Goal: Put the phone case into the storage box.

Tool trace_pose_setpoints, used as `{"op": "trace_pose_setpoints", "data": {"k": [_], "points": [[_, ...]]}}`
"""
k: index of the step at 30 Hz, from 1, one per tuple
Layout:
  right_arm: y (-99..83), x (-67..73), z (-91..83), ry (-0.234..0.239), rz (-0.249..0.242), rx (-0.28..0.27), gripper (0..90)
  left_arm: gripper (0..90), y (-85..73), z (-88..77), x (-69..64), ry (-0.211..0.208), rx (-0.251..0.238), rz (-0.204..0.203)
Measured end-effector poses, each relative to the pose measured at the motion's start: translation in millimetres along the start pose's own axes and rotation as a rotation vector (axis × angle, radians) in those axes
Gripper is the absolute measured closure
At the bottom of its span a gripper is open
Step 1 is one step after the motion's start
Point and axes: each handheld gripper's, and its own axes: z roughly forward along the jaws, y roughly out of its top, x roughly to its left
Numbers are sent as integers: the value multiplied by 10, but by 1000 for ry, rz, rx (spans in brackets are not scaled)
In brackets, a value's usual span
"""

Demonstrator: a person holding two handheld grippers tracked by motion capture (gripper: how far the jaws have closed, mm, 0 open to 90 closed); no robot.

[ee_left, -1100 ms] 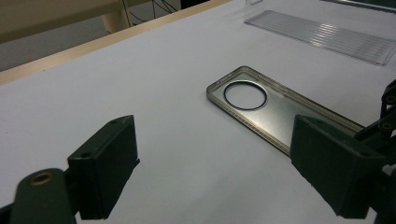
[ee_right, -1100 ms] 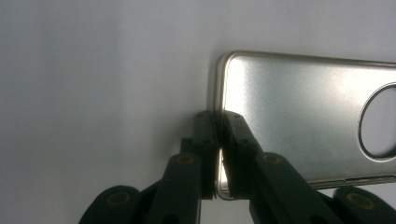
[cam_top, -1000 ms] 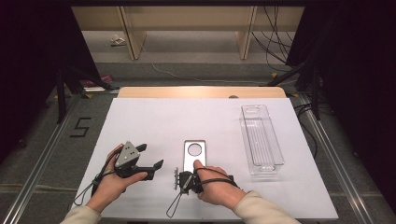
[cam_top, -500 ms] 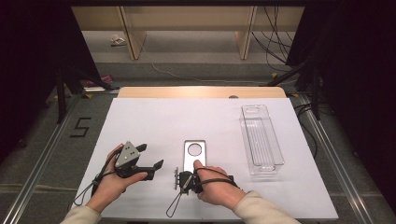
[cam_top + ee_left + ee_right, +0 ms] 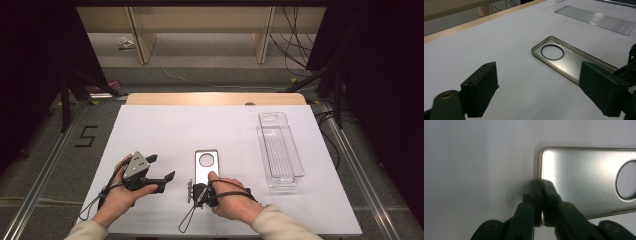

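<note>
One grip made: my right gripper (image 5: 541, 195) pinches the near edge of the phone case (image 5: 206, 167), flat on the table (image 5: 165, 130). Left gripper (image 5: 160, 167) open, idle. Lift not yet done.

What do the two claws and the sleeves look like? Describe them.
Both claws are black. The left claw carries a grey three-cornered plate on top and has blocky black fingers. The right claw trails a thin looping black cable. The sleeves are light beige.
</note>
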Motion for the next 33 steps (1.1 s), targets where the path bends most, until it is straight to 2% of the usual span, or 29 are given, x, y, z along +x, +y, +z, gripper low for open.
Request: {"op": "trace_pose_setpoints", "data": {"k": [1, 13, 20, 25, 33], "points": [[-7, 2, -2, -2, 6, -17, 884, 152, 0, -1, 2, 1, -1, 0], [-72, -18, -90, -35, 39, -47, 889, 153, 1, -11, 18, 5, -4, -8], [-129, -27, -109, -49, 39, -82, 888, 154, 1, -12, 19, 6, -4, -10], [-163, -47, -153, -72, 61, -148, 889, 154, 1, -15, 22, 7, -5, -10], [-234, -75, -209, -114, 80, -220, 889, 155, -1, -13, 25, 7, -4, -10]]}}
